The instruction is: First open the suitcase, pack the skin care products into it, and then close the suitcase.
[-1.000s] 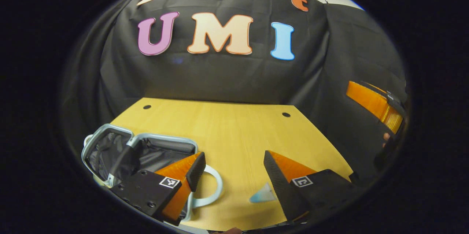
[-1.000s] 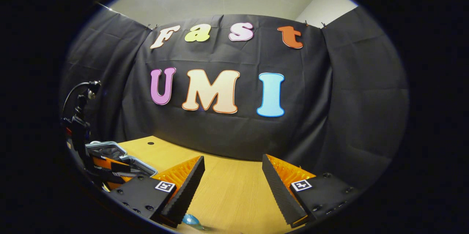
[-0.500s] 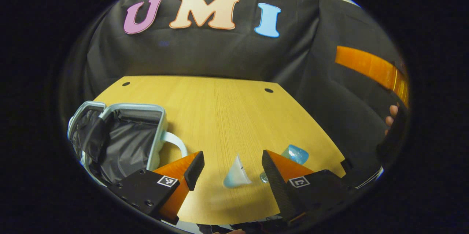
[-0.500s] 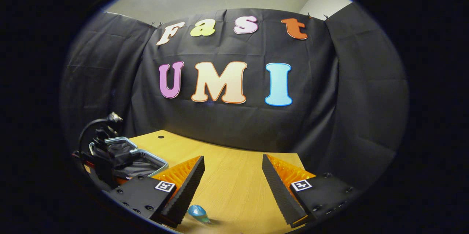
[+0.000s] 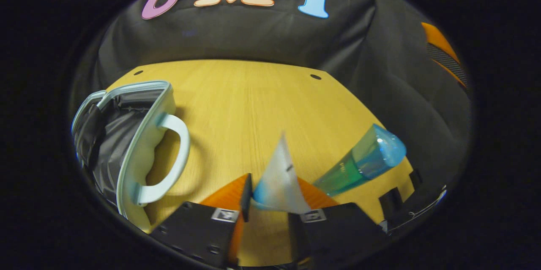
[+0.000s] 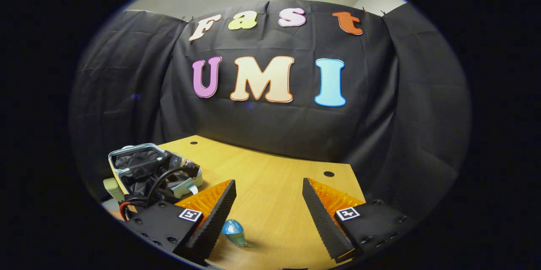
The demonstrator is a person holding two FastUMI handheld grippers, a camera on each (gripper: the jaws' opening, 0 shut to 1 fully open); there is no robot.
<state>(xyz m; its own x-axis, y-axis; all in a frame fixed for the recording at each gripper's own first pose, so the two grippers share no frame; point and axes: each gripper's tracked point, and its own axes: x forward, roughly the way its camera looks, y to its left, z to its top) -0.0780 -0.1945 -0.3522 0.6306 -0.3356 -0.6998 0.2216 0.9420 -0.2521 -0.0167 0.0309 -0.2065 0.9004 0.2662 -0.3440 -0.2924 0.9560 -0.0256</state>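
Here, left claw (image 5: pixel 267 202) clamped on soft tapered tube (image 5: pixel 277 181); right claw (image 6: pixel 267 215) agape, beside ribbed translucent bottle (image 6: pixel 233 232).

Bare table (image 5: pixel 253 105) between suitcase (image 5: pixel 139 143) and bottle (image 5: pixel 363 160)

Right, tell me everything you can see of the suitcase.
The suitcase is small, with a pale hard-looking shell, a light blue rim and a looped handle on its side. It lies open on the wooden table at the left, showing a crumpled dark fabric lining. Nothing packed is visible inside. The right gripper view shows it behind the left hand-held gripper's cables.
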